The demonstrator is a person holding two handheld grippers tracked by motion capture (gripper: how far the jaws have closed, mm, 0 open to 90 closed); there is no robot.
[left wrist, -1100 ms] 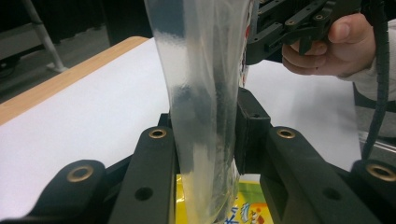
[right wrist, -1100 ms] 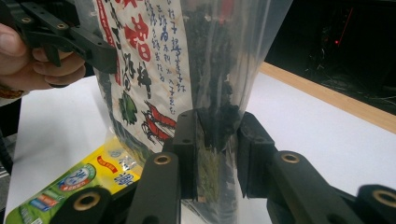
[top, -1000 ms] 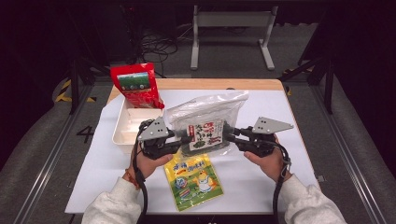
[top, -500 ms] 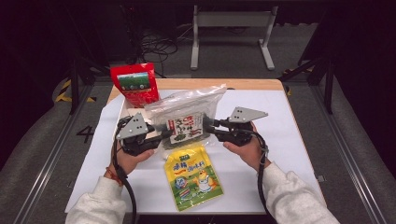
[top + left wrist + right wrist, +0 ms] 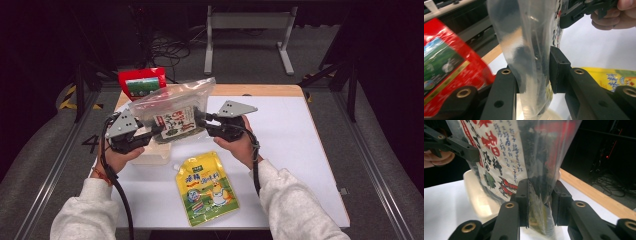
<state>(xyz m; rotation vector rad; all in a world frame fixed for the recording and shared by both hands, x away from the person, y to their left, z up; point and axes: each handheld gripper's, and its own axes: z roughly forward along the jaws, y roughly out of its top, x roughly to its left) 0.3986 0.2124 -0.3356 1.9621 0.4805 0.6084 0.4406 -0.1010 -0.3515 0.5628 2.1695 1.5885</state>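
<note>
Black jaws of my left hand-held gripper (image 5: pixel 150 134) pinch the left side of the clear snack bag (image 5: pixel 172 117). My right hand-held gripper (image 5: pixel 204 120) pinches the bag's right side the same way. Its jaws are closed on the plastic too. The bag hangs between them, just left of the middle of the high view, lifted off the desk (image 5: pixel 295 135). A white tray (image 5: pixel 150 155) sits under it. A red packet (image 5: pixel 142 84) stands behind, at the upper left. A yellow pouch (image 5: pixel 206 189) lies flat lower down, near me.

High camera overlooks; tongs cameras share bag (image 5: pixel 172 112) close-up.
</note>
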